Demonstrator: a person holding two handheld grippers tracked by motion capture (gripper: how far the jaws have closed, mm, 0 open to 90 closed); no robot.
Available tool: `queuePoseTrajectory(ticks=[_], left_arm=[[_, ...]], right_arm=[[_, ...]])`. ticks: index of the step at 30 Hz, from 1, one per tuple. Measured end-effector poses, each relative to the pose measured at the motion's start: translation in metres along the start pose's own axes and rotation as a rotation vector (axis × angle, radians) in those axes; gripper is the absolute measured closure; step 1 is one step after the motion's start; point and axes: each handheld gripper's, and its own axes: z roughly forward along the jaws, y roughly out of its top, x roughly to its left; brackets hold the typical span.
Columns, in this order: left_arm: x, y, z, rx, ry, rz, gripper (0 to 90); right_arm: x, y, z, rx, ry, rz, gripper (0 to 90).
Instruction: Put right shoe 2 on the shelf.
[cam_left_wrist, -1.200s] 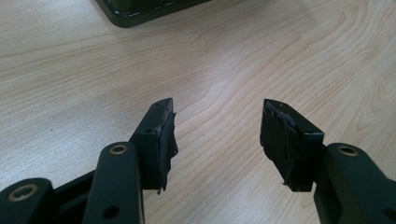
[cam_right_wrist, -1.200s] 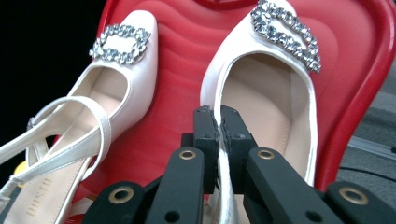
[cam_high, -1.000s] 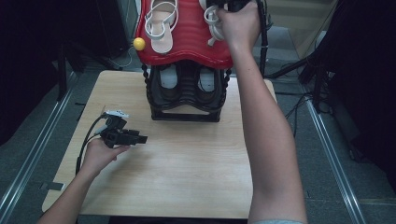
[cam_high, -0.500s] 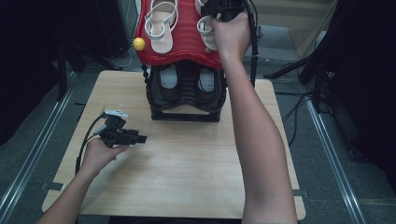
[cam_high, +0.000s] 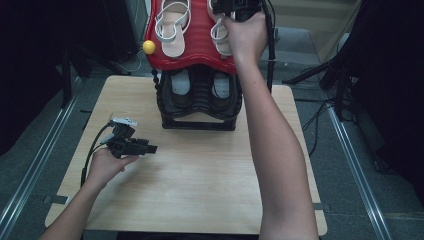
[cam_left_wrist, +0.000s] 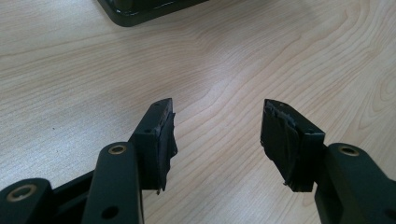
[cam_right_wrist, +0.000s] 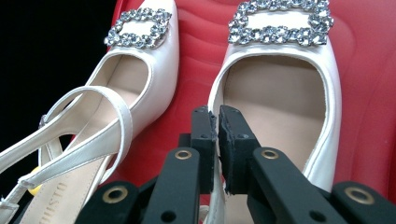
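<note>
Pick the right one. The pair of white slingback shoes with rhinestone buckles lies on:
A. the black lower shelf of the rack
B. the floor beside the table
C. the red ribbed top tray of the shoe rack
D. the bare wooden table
C: both white slingback shoes rest on the red ribbed tray, above the black lower shelf of the rack.
</note>
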Motion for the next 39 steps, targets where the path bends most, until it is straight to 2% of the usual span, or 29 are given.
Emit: queuePoseTrajectory(ticks=[5, 8, 16, 23, 30, 39], left_arm=[[0.001, 0.0, 0.0, -0.004, 0.004, -0.002, 45.0], [0.0, 0.0, 0.0, -0.002, 0.003, -0.006, 45.0], [0.0, 0.0, 0.001, 0.0, 0.002, -0.004, 44.8], [0.001, 0.0, 0.0, -0.001, 0.003, -0.004, 44.8], [0.002, 0.0, 0.0, -0.003, 0.002, -0.007, 44.7], [0.001, -0.001, 0.0, 0.0, 0.003, -0.006, 44.8]], right_arm=[[-0.002, 0.001, -0.002, 0.006, 0.006, 0.003, 83.0], [-0.003, 0.002, -0.002, 0.014, 0.011, -0.022, 80.8], [-0.005, 0.009, -0.013, 0.008, 0.011, -0.046, 77.2], [-0.012, 0.009, -0.024, -0.014, 0.017, -0.077, 67.5], [-0.025, 0.002, -0.03, -0.036, 0.026, -0.074, 57.5], [-0.05, -0.011, -0.037, -0.036, 0.007, -0.048, 57.8]])
